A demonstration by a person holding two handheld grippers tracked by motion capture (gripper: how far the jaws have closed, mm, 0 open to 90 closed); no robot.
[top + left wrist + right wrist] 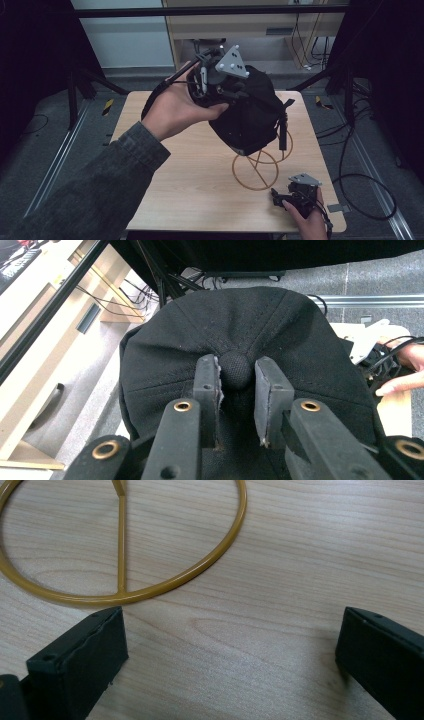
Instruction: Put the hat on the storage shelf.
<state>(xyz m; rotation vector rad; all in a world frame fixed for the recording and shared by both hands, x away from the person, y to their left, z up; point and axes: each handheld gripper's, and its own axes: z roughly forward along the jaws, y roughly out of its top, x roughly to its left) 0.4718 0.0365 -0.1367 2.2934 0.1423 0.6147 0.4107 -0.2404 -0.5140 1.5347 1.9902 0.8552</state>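
Here the left gripper has its jaws pinched on the small round button at the crown of a black cap, which hangs tilted in the air above the far half of the desk, over a yellow wire stand with a ring base. In the left gripper view the button sits squarely between the two pads, with some crown fabric gathered in alongside it. The step in hand looks like seating the cap on the stand, though whether its inside already touches the stand's upper ring is hard to tell, since the cap hides that part. To do it well, I would keep the pinch firm on the button, level the cap so its opening faces straight down, centre the crown over the stand's upright, and lower slowly until the fabric takes the weight before letting go. The back strap dangles at the right side and could snag the wire, so it wants watching. The right gripper rests low at the near right of the desk, jaws spread wide and holding nothing, just short of the ring base; it could steady that ring if the stand starts to tip. No brand, label or writing is readable on the cap, the stand or the grippers.
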